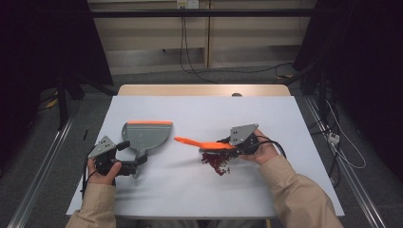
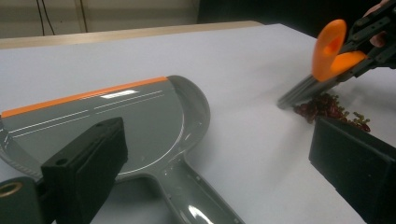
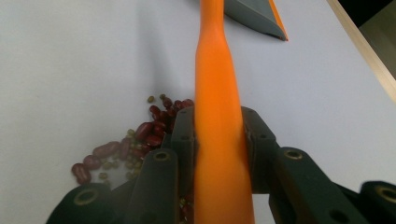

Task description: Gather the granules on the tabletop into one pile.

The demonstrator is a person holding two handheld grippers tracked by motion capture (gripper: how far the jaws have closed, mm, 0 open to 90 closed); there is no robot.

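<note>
A grey dustpan [image 1: 145, 133] [image 2: 116, 121] with an orange lip lies flat on the white tabletop [image 1: 199, 109], its handle pointing toward the person. My left gripper [image 1: 133, 157] [image 2: 219, 158] is open, one jaw on each side of that handle, and neither pad presses on it. My right gripper [image 1: 222, 144] [image 3: 218, 126] is shut on the orange handle of a small brush [image 1: 195, 141] [image 2: 334, 51] [image 3: 217, 70]. The brush's grey bristles rest at a pile of red and green beans [image 1: 216, 162] [image 2: 331, 106] [image 3: 140, 135]. The dustpan's corner [image 3: 252, 11] shows beyond the brush tip.
The bare wooden table edge [image 1: 204, 89] runs along the far side. Cables [image 1: 342, 142] lie on the floor at the right, and metal rails [image 1: 43, 166] flank the table. White surface lies open between the dustpan and the beans.
</note>
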